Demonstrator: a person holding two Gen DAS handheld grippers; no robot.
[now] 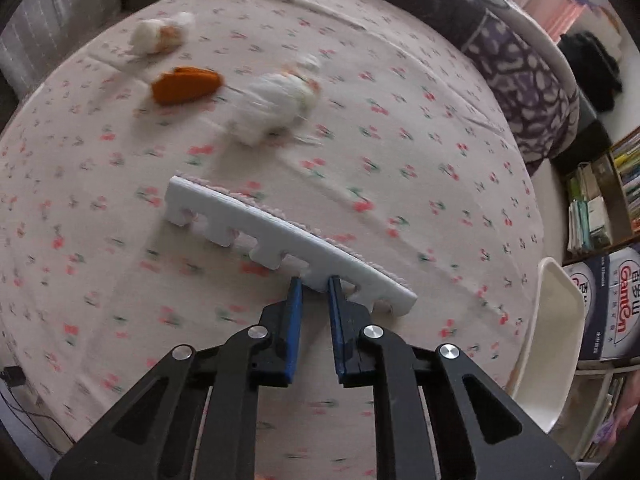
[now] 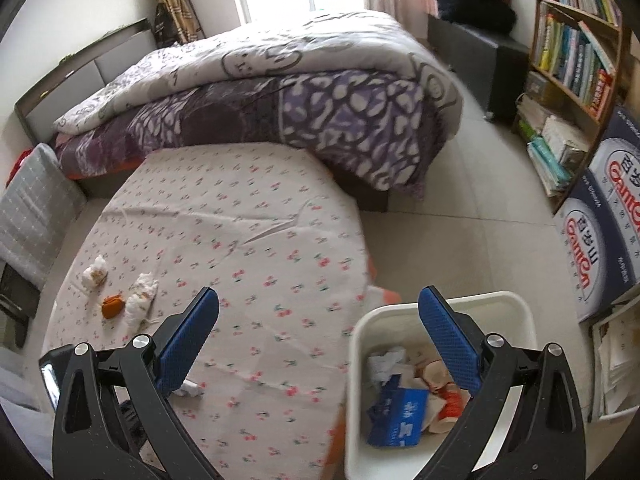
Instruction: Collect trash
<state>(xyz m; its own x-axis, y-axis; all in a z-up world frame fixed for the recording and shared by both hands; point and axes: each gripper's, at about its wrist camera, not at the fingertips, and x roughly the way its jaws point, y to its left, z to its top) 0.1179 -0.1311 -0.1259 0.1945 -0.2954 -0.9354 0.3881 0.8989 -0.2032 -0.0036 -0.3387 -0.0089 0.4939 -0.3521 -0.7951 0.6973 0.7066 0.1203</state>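
Note:
In the left wrist view my left gripper (image 1: pixel 315 285) is shut on a long white toothed foam strip (image 1: pixel 276 236), pinching one tab at its near edge on the cherry-print tablecloth (image 1: pixel 420 160). Beyond lie a crumpled white tissue (image 1: pixel 276 108), an orange peel (image 1: pixel 186 85) and a smaller tissue wad (image 1: pixel 160 34). My right gripper (image 2: pixel 320 308) is open and empty, above the gap between the table edge and the white trash bin (image 2: pixel 448 380), which holds paper, a blue packet and wrappers. The tissues (image 2: pixel 140 300) and the peel (image 2: pixel 112 306) show at the far left of the table.
A bed with a purple and white duvet (image 2: pixel 300 100) stands behind the table. A bookshelf (image 2: pixel 572 52) and blue cartons (image 2: pixel 600 232) are on the right. A grey cushion (image 2: pixel 32 208) is at the left. The bin's rim (image 1: pixel 556 340) shows at the table's right.

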